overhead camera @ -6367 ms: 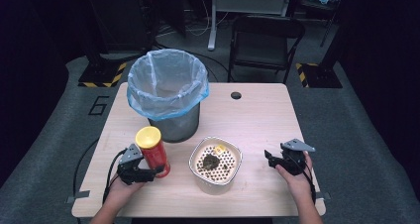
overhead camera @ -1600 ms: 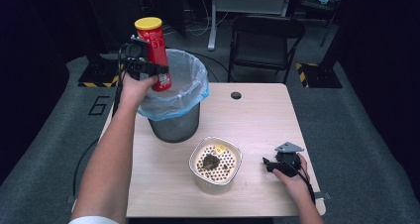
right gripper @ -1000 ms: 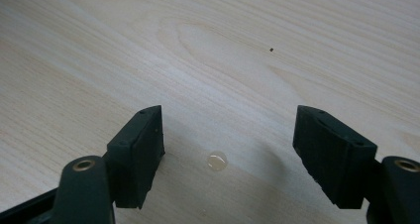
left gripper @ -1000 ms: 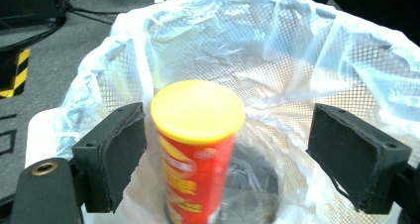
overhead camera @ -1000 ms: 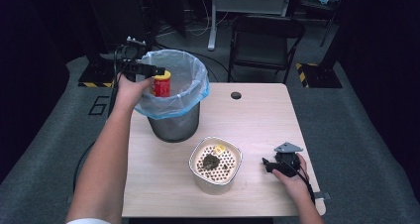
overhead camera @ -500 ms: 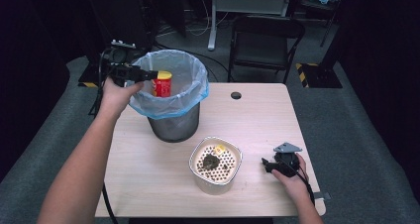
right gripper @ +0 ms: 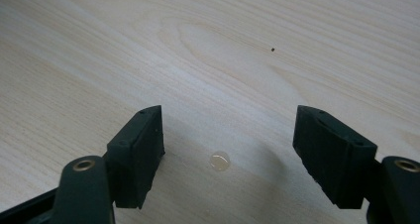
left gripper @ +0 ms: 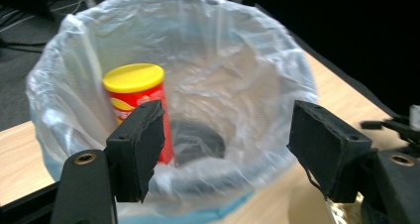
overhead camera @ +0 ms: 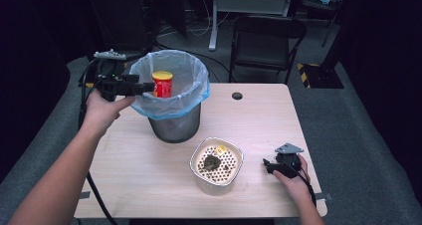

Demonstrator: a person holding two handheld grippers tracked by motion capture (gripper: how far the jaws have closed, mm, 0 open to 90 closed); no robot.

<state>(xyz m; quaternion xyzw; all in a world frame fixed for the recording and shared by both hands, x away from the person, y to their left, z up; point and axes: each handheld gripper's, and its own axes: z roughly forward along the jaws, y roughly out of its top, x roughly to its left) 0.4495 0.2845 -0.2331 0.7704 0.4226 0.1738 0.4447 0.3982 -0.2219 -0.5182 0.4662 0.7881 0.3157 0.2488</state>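
**Inventory: table, bin and 2 hand-held grippers**

1. Table [overhead camera: 149,175]: pale wood top, seen from the person's side. 1 dark round hole [overhead camera: 237,95] near its far edge.
2. Folding chair [overhead camera: 266,36]: black, standing on the floor beyond the table.
3. Waste bin [overhead camera: 176,125]: metal, upright on the far left part of the table, lined with a pale blue plastic bag [overhead camera: 196,93] folded over the rim.
4. Bowl [overhead camera: 199,172]: white, with a perforated insert carrying a dark lump and a small yellow bit. It sits on the table in front of the bin, well apart from both grippers.
5. Red can [overhead camera: 162,83]: yellow lid, standing roughly upright inside the bag against its left wall. Nothing grips it.
6. Left gripper [overhead camera: 147,88]: held level at the bin's left rim. Its jaws have just been closing, yet the left gripper view shows them spread, with nothing between and the can beyond them.
7. Right gripper [overhead camera: 266,164]: resting low at the table's near right, jaws parted over bare wood, grasping nothing.
8. Pale round spot [right gripper: 219,160]: on the wood between the right jaws.
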